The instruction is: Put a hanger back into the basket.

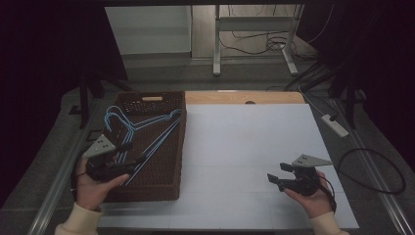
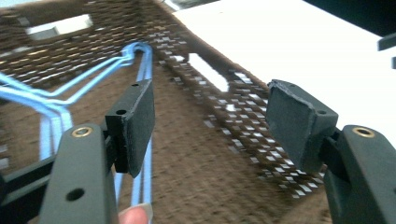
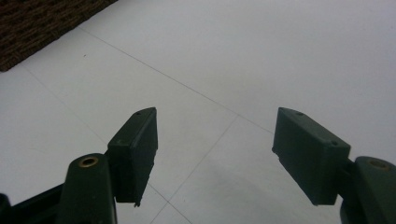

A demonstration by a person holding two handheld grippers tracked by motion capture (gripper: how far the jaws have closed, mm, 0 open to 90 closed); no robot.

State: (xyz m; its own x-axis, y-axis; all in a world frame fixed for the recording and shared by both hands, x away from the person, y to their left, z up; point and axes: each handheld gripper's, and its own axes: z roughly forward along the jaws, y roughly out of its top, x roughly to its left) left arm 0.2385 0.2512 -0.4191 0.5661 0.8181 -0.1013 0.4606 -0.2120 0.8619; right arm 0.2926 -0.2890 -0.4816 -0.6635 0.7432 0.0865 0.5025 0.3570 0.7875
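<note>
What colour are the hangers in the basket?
Light blue; the hangers show best in the left gripper view.

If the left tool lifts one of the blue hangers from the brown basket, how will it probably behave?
The blue hangers look like thin wire, so one is probably light and a little springy. Several lie stacked with hooks together in the brown basket, so lifting one may drag the others. The smooth, thin wire could slip or pivot between the left tool's flat pads, which stand open.
</note>
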